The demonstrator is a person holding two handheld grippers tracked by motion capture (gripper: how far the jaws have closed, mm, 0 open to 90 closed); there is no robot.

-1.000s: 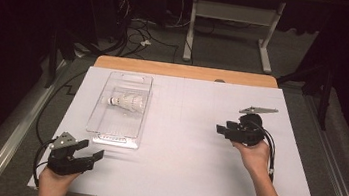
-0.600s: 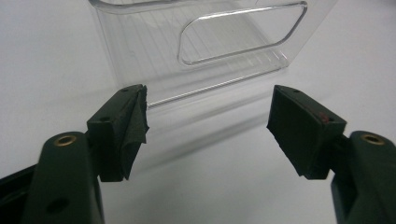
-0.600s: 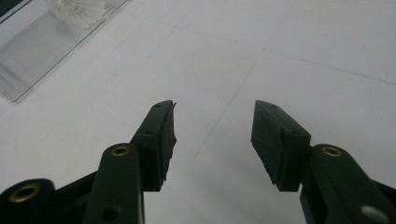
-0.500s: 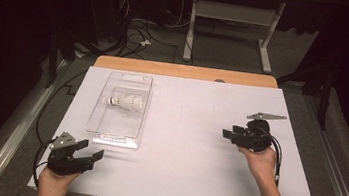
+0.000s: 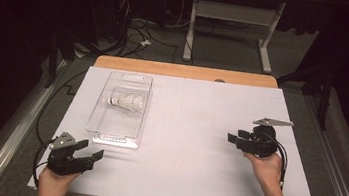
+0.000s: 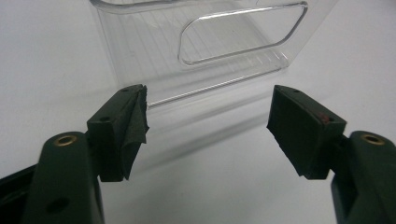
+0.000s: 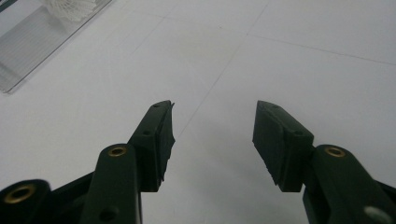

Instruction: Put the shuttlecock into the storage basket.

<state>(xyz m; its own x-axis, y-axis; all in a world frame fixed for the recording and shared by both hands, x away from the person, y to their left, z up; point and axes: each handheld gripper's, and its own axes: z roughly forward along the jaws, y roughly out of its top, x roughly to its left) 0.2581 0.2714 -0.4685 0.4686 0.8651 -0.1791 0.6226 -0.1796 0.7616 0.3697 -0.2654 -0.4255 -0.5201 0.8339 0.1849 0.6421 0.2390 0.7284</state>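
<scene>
The right gripper [image 5: 232,137] stands released, jaws apart with nothing between them; in the right gripper view bare white table surface shows between the pads [image 7: 273,140]. Against the frames from a second ago, this gripper sits nearer the person and lower toward the right edge of the table [image 5: 192,181], farther from the clear tray [image 5: 116,138]. The left gripper [image 5: 92,157] is likewise released and empty, unmoved at the near left corner, just short of the tray's near end; the left gripper view shows the tray's cut-out handle [image 6: 243,35] directly ahead of its jaws.

The shuttlecock [image 5: 125,102] lies on its side inside the tray, in the far half, cork end pointing left. It has not shifted.

Judgement: the right hand's retreat with empty jaws suggests the shuttlecock has been deposited and this side of the work is finished, or a pause before the next handling. The left gripper appears best placed to act on the tray.

No brand, label or legible writing is visible on tray, shuttlecock or grippers.
</scene>
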